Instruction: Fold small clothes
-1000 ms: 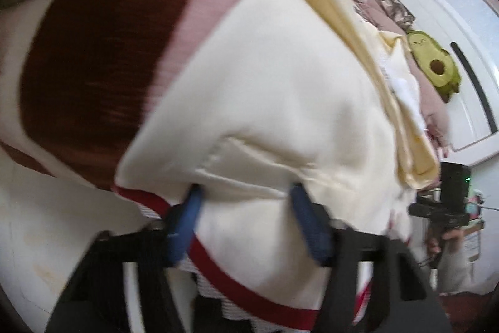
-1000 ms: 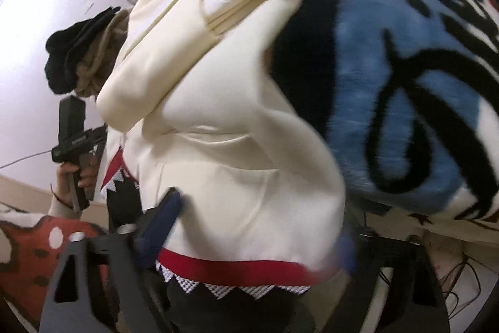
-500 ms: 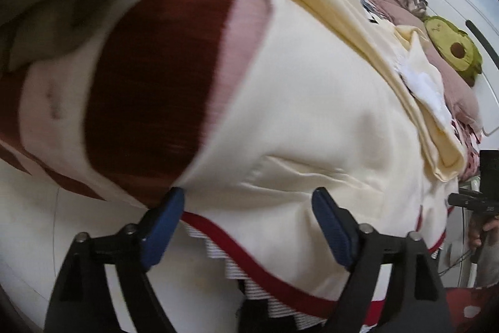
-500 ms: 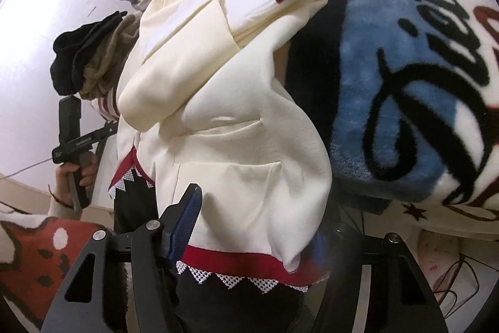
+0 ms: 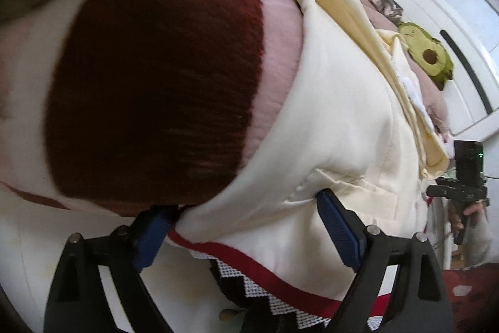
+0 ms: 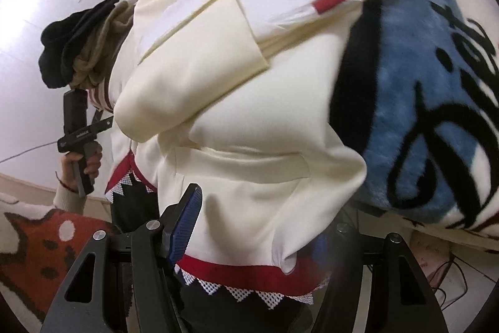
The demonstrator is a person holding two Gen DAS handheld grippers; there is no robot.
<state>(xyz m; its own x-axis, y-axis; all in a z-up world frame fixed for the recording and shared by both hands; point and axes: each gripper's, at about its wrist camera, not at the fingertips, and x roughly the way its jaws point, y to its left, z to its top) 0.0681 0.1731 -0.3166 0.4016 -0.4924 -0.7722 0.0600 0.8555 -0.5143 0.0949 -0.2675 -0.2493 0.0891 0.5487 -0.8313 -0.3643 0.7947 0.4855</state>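
A second ago my left gripper (image 5: 246,236) had its blue fingers (image 5: 338,231) pinched in on the cream jacket's (image 5: 336,127) hem; half a second ago they had spread, and now they stand wide apart, the left pad at the jacket's corner and the right pad lying against the pocket flap, so I read that side as released. My right gripper (image 6: 252,230) has gone the same way: its left finger (image 6: 184,223) stands well clear to the side, and the other is mostly hidden under the cloth, with only a blurred edge of blue showing. Both sides, then, have let go, and the jacket rests on the bed rather than hanging from me. I take it that this fold has been laid down and that the next hold has yet to be chosen. The jacket now lies directly ahead of both grippers, its red hem band (image 6: 237,270) and toothed black-and-white trim (image 5: 249,283) draped between each pair of fingers and touching them. In the left view it spreads over a dark red and pink blanket (image 5: 156,77); in the right view its folded sleeve (image 6: 193,58) lies across the body, with a blue fleece blanket (image 6: 421,102) just beside it. My other hand (image 6: 82,161) and handle show at the far hem corner.
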